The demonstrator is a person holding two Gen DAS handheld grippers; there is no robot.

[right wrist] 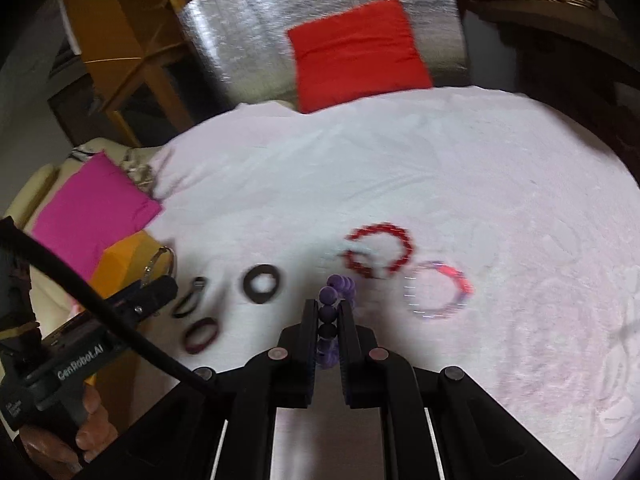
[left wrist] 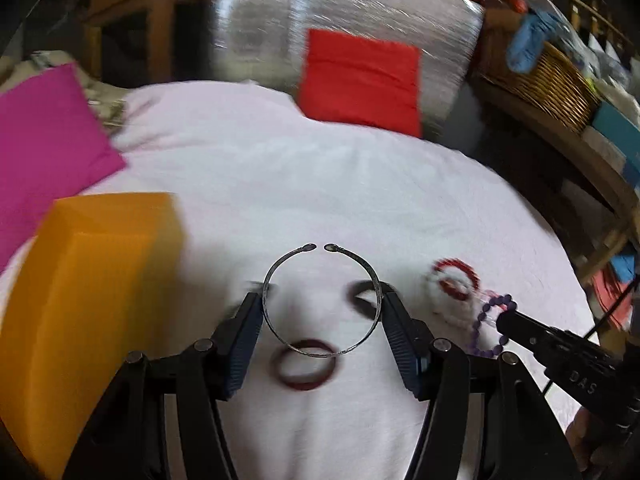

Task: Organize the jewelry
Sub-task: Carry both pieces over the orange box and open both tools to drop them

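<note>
My left gripper (left wrist: 322, 300) is shut on a thin silver open bangle (left wrist: 276, 330) and holds it above the white cloth (left wrist: 320, 184). My right gripper (right wrist: 329, 308) is shut on a purple bead bracelet (right wrist: 329, 294); it shows in the left wrist view too (left wrist: 486, 316). On the cloth lie a red bead bracelet (right wrist: 380, 252), a clear and pink bracelet (right wrist: 438, 292), a dark ring bangle (right wrist: 262, 284), a maroon bangle (right wrist: 200, 334) and a dark band (right wrist: 188, 298). An orange box (left wrist: 96, 280) stands at the left.
A pink pouch (right wrist: 96, 208) lies at the far left of the cloth and a red pouch (right wrist: 360, 52) at its far edge, against a silver foil sheet (right wrist: 280, 12). A wicker basket (left wrist: 544, 76) and wooden furniture (right wrist: 120, 32) stand beyond the cloth.
</note>
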